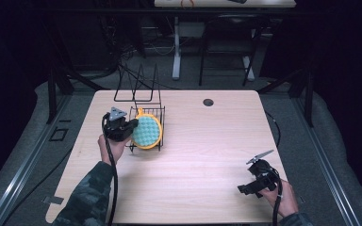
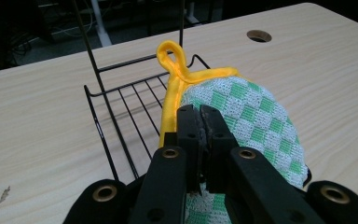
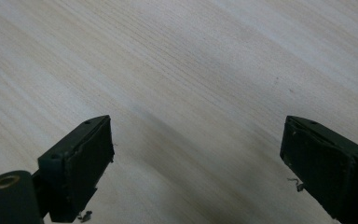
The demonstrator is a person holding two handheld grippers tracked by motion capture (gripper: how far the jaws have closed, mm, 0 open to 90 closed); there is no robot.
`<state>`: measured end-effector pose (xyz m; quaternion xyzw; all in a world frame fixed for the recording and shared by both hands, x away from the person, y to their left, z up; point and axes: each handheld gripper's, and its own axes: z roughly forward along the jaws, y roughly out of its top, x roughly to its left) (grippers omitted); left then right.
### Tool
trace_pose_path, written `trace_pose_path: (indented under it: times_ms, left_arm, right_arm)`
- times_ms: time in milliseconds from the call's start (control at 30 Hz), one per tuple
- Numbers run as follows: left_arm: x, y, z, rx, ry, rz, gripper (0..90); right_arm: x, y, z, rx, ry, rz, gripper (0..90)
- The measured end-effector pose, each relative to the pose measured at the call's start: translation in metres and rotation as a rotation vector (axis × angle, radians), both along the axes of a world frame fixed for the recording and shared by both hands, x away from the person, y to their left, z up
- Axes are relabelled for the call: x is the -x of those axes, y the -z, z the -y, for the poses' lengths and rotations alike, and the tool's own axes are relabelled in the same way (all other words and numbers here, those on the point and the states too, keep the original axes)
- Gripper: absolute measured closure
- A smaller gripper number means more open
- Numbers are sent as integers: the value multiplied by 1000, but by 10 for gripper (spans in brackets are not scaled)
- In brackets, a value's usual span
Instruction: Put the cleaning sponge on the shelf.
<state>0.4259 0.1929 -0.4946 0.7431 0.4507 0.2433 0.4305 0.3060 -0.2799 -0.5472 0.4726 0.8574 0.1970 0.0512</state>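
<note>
left gripper point(image 2: 200, 116) pinches the pot holder point(image 2: 256, 121); right gripper point(image 3: 196, 163) gapes wide.

Pot holder point(image 2: 247, 112) lower part hidden behind left claw point(image 2: 201, 114); rack point(image 2: 121, 116) front edge hidden too.

You have nothing to read here: no words, labels, brand marks, numbers or signs can be made out on anything in your three views.
</note>
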Motion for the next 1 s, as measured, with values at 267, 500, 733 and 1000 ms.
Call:
trace_pose_path:
  times_ms: [267,500,733,1000]
  left_arm:
    - [-12,8,0,-9,-26,-21,881]
    - [-21,14,-1,-8,-45,-44,882]
    - [-29,18,-2,-6,-52,-66,883]
    - [-38,24,-3,-22,-56,-83,883]
  right_arm:
    - [0,0,-1,-5,0,-3,89]
    - [0,0,-1,-7,-4,0,89]
    - [0,0,-1,-11,-6,-2,90]
    - [0,0,0,-12,-9,0,91]
